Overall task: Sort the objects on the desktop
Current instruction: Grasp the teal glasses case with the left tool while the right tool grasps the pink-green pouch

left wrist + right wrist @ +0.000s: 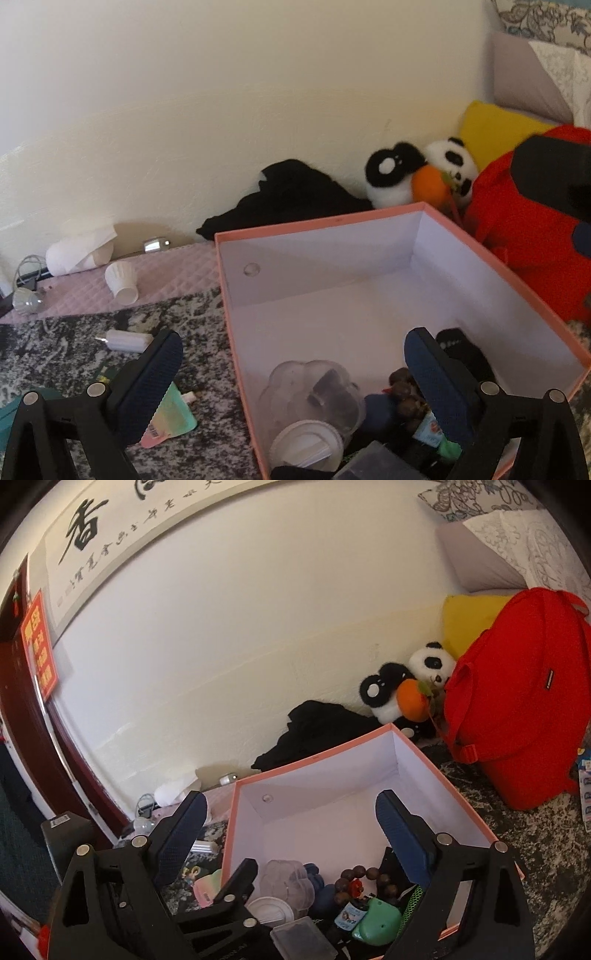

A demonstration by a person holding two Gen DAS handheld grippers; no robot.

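A pink box (pixel 491 258) with a white inside (pixel 314 768) stands on the patterned carpet. At its near end lie a clear flower-shaped container (pixel 314 395), a white lid (pixel 306 443), brown wooden beads (pixel 369 878), a green item (pixel 376 919) and a clear flat case (pixel 303 938). My left gripper (pixel 291 369) is open and empty, one finger over the carpet and the other inside the box. Above the box's near end, my right gripper (pixel 291 830) is also open and holds nothing. On the carpet left of the box lie a pastel pouch (pixel 170 417) and a small white bottle (pixel 125 340).
A white paper cup (pixel 122 282), a tissue roll (pixel 77 251) and a light bulb (pixel 26 301) lie on a pink quilted mat by the wall. Behind the box are black cloth (pixel 291 199), a panda plush (pixel 417 679) and a red backpack (pixel 517 701).
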